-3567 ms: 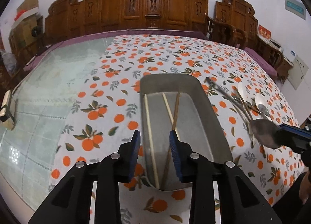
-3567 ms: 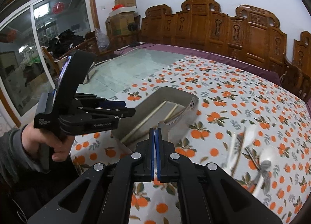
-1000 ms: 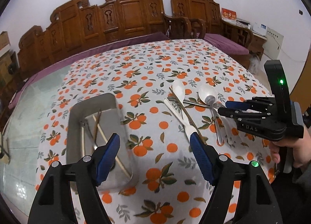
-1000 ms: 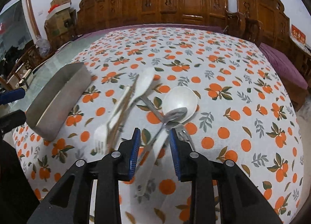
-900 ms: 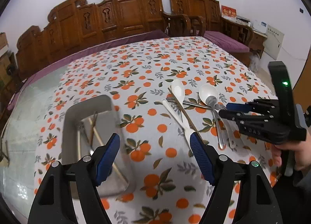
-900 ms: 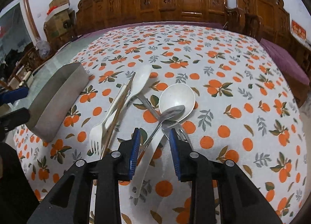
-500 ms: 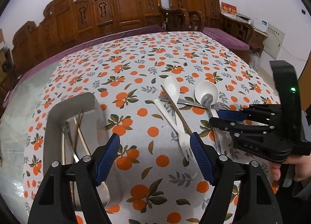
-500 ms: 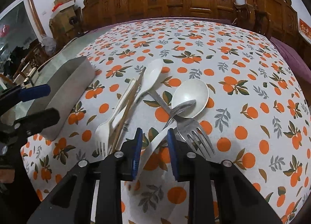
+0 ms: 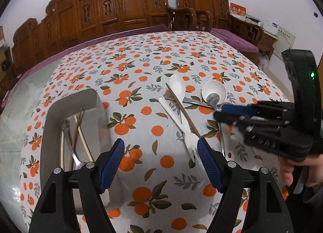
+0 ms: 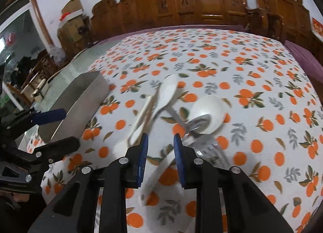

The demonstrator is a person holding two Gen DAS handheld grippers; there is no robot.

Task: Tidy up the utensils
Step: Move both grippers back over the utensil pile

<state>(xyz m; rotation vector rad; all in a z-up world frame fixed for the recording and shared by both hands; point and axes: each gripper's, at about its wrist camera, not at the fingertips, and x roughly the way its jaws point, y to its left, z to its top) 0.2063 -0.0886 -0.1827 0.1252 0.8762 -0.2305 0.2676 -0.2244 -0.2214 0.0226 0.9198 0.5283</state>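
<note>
Utensils lie in a loose pile right of centre on the orange-print cloth (image 9: 153, 67), and both grippers are over them now. A moment ago the left gripper (image 9: 161, 158) was looking down into the steel tray (image 9: 94, 99); it has since swung right and dropped lower, so the pile's near end sits between its blue pads (image 9: 210, 164). Its jaws are spread wide and hold nothing.

The right gripper (image 10: 160, 152) has crept in over the same pile. Its jaws have narrowed a little and stand partly open, with a white handle (image 10: 159, 172) running up between them. The picture is blurred there, so I cannot tell if the pads touch it; I read no grip yet.

In the pile: a white fork (image 9: 177, 126), tines toward us. A brown chopstick (image 9: 181, 109) crosses it. Behind it lies a white spoon (image 9: 177, 87), and farther right a round white ladle (image 9: 214, 91) with a metal spoon (image 9: 212, 98) lying in its bowl. A metal fork (image 10: 214, 150) smears just right of the right gripper.

The tray sits well to the left. It already holds chopsticks (image 9: 80, 132) and a metal utensil (image 9: 70, 148).

So some pieces are sorted and the pile is next. Each gripper looks to be picking its piece: white fork or chopstick for the left, white handle for the right. The pieces overlap, so lifting one may drag its neighbour.
</note>
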